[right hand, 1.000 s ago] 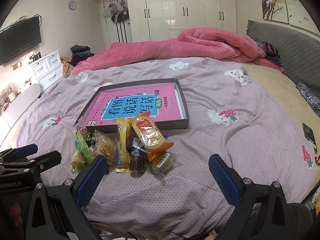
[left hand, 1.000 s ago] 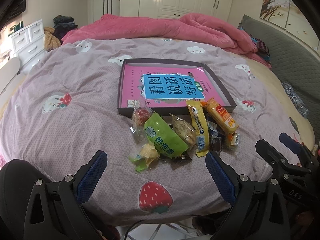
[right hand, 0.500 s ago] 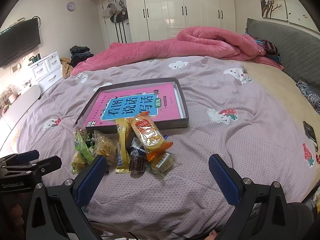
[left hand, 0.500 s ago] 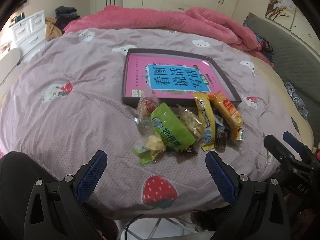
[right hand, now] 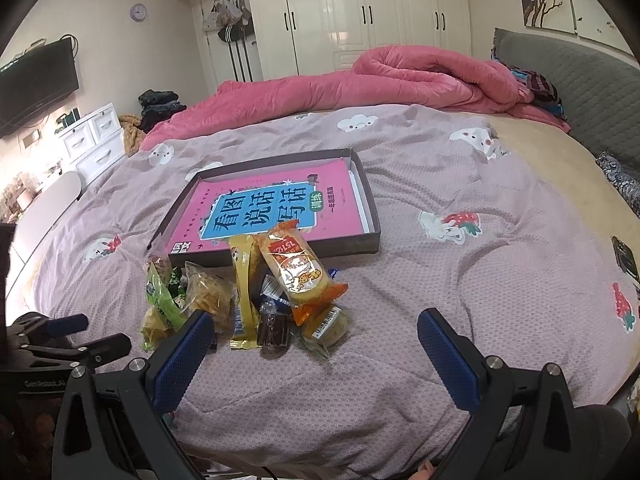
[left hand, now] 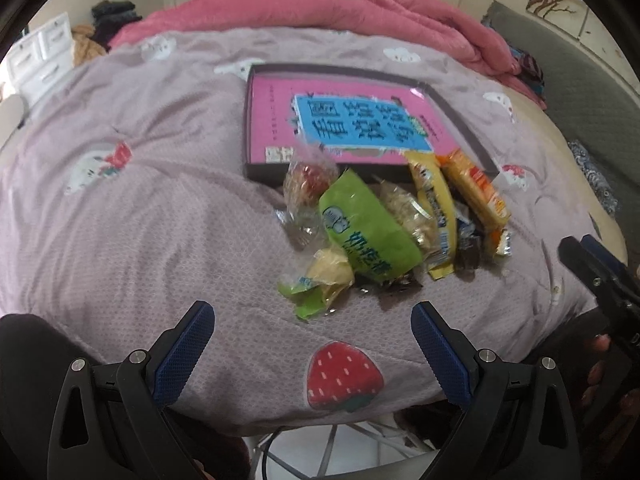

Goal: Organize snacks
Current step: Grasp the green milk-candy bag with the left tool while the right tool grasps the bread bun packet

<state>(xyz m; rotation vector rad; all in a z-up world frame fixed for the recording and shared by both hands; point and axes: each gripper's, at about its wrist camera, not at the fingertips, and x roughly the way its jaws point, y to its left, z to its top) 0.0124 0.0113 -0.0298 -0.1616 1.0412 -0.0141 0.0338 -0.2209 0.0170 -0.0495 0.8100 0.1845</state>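
A pile of snack packets lies on the purple bed cover in front of a shallow dark tray (left hand: 456, 112) (right hand: 370, 204) that holds a pink and blue book (left hand: 360, 128) (right hand: 264, 212). The pile has a green packet (left hand: 368, 236) (right hand: 160, 300), a yellow bar (left hand: 434, 200) (right hand: 242, 280), an orange packet (left hand: 476, 188) (right hand: 296, 268) and several small wrapped sweets. My left gripper (left hand: 312, 336) is open and empty just short of the pile. My right gripper (right hand: 316, 344) is open and empty, near the pile's front edge. It also shows at the right of the left wrist view (left hand: 592, 264).
A rolled pink quilt (right hand: 400, 80) lies at the far side of the bed. A grey headboard (right hand: 580, 80) stands at the right, white drawers (right hand: 96, 140) at the left. A dark phone-like object (right hand: 626, 258) lies near the bed's right edge.
My left gripper has moved forward and tilted down toward the snack pile, which now looks larger and nearer. My right gripper has barely moved. Both stay open.
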